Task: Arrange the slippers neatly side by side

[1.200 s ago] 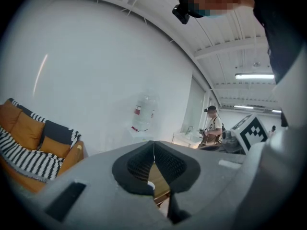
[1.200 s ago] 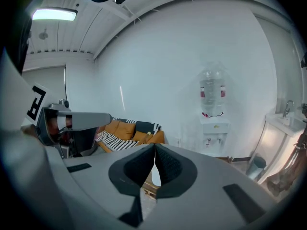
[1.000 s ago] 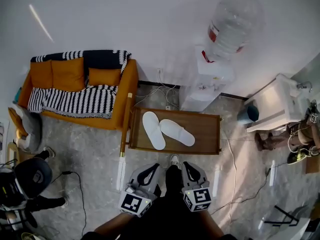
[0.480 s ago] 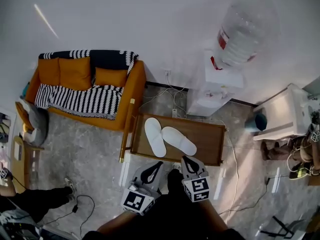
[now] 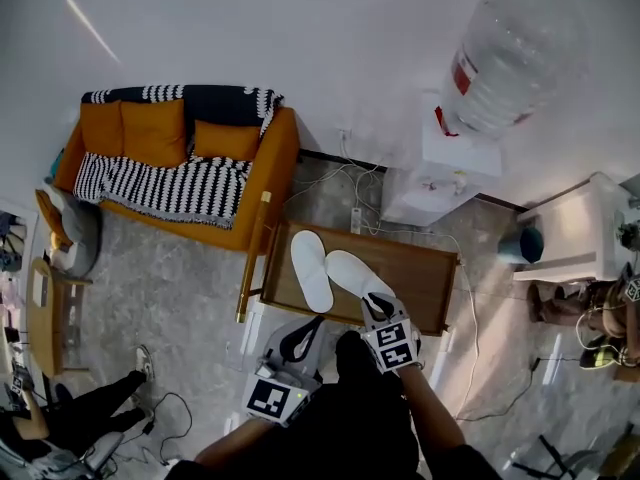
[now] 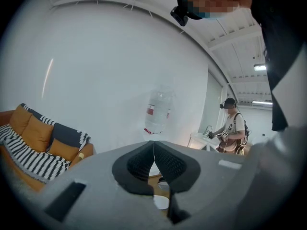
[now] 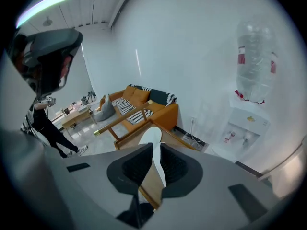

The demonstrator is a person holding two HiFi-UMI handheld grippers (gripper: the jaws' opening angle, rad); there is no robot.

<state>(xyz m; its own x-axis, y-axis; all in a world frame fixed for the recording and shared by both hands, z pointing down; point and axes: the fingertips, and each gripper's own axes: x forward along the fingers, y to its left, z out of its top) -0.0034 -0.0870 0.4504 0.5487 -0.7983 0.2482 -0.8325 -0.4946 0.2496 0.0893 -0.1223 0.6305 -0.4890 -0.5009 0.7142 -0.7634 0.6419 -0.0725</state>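
Observation:
Two white slippers lie on a low wooden table (image 5: 420, 268), toes toward the far left. The left slipper (image 5: 311, 270) lies nearly straight. The right slipper (image 5: 356, 276) is splayed out to the right, so the heels stand apart. My right gripper (image 5: 373, 304) is shut and empty, its tips over the right slipper's heel. In the right gripper view a white slipper (image 7: 149, 137) shows just beyond the closed right gripper (image 7: 153, 148). My left gripper (image 5: 308, 325) hangs short of the table's near edge. In the left gripper view it (image 6: 153, 145) is shut and empty.
An orange sofa (image 5: 180, 163) with striped throws flanks the table's left end. A water dispenser (image 5: 445, 173) with a large bottle (image 5: 510, 58) stands behind it, cables (image 5: 350, 183) on the floor between. A white cabinet (image 5: 590, 233) is at right. One person stands far right (image 6: 233, 128), another at lower left (image 5: 90, 413).
My right gripper has dropped forward from beside my body to the right slipper's heel. The left gripper has edged toward the table. The slippers have not moved.

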